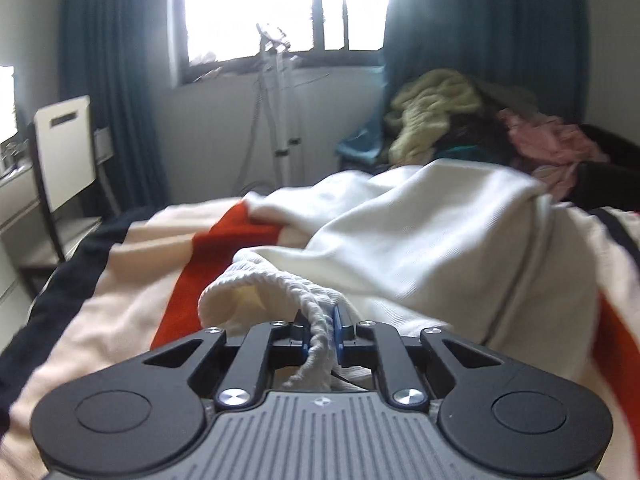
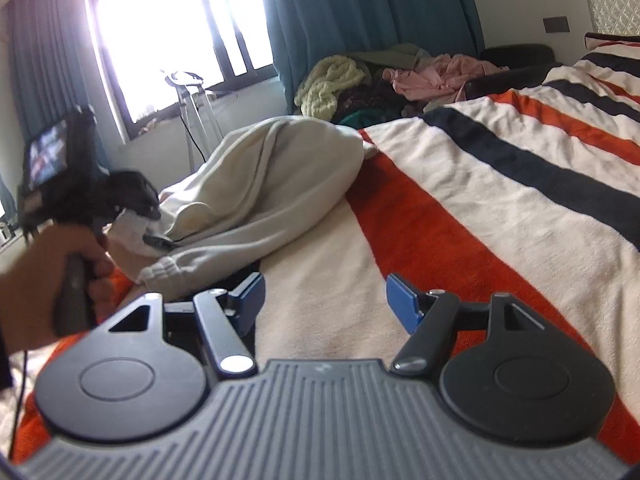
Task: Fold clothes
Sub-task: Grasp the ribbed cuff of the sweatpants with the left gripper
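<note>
Cream cotton sweatpants with a ribbed waistband and a twisted white drawcord [image 1: 420,236] lie bunched on the striped fleece bed blanket of orange, navy and off-white bands [image 1: 120,288]. From the left wrist camera they fill the frame from 6 o'clock out to 2 o'clock. The left gripper [image 1: 322,330] is clamped tight on the waistband and cord, its blue pads nearly meeting around the fabric.

From the right wrist camera, the right gripper [image 2: 325,300] has its jaws spread wide with nothing between them, hovering over a pale band of the blanket. The sweatpants sit at 10 o'clock from it, one ribbed cuff just beside its left blue pad. At 9 o'clock a person's hand [image 2: 60,264] grips the handle of the left gripper, which is blurred there, so the hold itself is hard to make out.

At 12 o'clock, beyond the bed, a heap of yellow, pink and dark clothes [image 2: 384,80] sits below teal curtains [image 2: 360,12].
</note>
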`<state>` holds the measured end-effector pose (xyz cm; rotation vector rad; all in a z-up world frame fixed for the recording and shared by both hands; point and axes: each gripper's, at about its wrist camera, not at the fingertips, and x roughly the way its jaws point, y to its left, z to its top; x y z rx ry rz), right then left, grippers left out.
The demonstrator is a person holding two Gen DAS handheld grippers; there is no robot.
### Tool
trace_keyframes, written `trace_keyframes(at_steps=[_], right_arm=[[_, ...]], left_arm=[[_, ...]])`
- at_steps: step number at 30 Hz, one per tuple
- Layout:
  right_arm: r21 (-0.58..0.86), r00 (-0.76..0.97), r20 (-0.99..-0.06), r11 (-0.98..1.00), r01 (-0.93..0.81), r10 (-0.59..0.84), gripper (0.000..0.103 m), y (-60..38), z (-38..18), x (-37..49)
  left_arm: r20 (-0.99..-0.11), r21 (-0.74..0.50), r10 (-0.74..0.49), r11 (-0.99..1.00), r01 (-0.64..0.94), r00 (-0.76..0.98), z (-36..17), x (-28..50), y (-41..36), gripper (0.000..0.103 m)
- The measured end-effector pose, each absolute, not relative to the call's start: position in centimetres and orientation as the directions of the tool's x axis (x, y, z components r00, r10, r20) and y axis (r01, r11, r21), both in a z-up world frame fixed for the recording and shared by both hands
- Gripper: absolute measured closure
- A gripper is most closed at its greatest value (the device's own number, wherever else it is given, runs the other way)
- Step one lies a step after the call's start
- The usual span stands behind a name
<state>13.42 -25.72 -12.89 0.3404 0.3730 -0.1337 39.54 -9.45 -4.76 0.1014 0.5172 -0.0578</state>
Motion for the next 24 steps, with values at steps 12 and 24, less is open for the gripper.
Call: trace_keyframes(at_steps=[12, 24], right_arm=[[0.189, 0.960, -0.226, 0.960, 0.208, -0.163, 0.033, -26.2, -10.6, 9.5], [0.203, 0.967, -0.163, 0.953, 0.227, -0.196, 0.033, -27.4, -7.4, 4.3]], left_arm=[[-0.351, 0.039, -0.197, 0.974, 0.225, 0.915, 8.8, 25.1, -12.3, 0.093], [-0.321, -0.098, -0.246, 0.969, 0.226, 0.915, 8.4, 10.8, -5.9, 0.093]])
